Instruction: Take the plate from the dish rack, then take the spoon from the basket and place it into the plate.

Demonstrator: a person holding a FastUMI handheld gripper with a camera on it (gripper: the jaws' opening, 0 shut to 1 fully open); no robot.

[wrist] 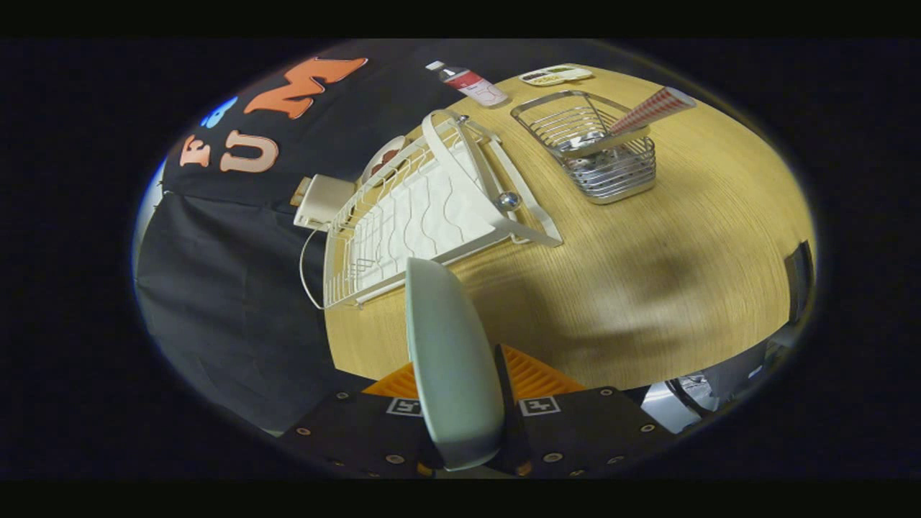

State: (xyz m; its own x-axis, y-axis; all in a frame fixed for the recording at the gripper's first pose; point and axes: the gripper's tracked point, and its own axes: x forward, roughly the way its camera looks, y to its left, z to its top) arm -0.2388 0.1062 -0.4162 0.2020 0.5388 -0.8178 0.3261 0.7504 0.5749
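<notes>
My claw [460,403] is clamped on the plate [450,360]: both fingers press on it, one on each face, and the pale plate stands edge-on between them, rising up ahead of the fingertips so that its rim reaches toward the near end of the dish rack [424,216]. The plate is off the rack and above the worktop [647,288], whose bare wood grain lies beyond and beside it with a soft shadow on it. The white wire dish rack sits on the worktop ahead of my fingers, tilted in my view, with its wavy white drain tray inside and another dish with a reddish pattern [381,162] standing at its far end. A small cream box [321,201] is just beside the rack at the worktop's edge. Well apart from the rack, further along the worktop, stands the wire basket [597,147]; the spoon [633,119] leans in it, its red-and-white patterned handle sticking up over the rim, the bowl end down among the wires. Beyond the basket lie a bottle with a red label [471,83] on its side and a flat pale tray-like thing [555,74] that I cannot make out clearly.
</notes>
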